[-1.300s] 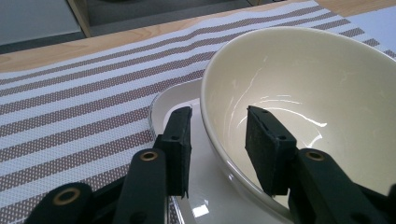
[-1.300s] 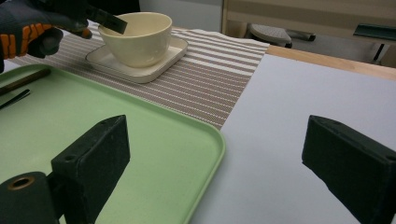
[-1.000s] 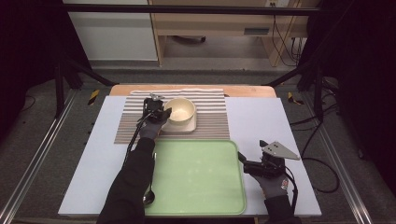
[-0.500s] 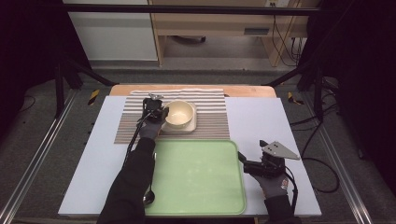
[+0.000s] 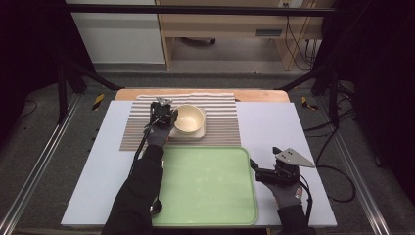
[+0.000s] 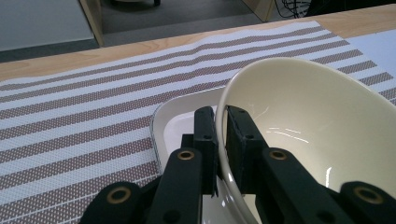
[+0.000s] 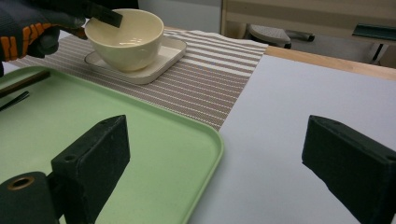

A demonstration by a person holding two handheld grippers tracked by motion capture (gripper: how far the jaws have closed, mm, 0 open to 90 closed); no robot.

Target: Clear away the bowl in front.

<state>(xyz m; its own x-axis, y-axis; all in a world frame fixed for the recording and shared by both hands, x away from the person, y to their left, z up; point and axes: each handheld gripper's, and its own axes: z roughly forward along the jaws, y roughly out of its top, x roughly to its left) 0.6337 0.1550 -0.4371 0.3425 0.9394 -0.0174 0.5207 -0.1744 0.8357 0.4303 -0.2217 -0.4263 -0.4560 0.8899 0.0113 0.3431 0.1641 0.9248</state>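
On the striped mat [image 5: 220, 129], left hand-held gripper [image 6: 221, 128] pinches bowl [image 6: 303, 121] rim; right [image 7: 219, 163] gapes.

My two black jaws [image 6: 221, 135] had just been closing and pinched the near rim of the glossy cream ceramic bowl [image 6: 303, 121] at five o'clock. It sat on a white square plate [image 6: 175, 119], with the brown-striped woven placemat [image 6: 79, 121] toward nine o'clock.

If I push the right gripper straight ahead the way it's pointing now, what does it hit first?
Probably nothing soon: the open right gripper points across bare table, along the green tray's edge. The striped mat's corner lies just left of that line; depth is hard to judge.
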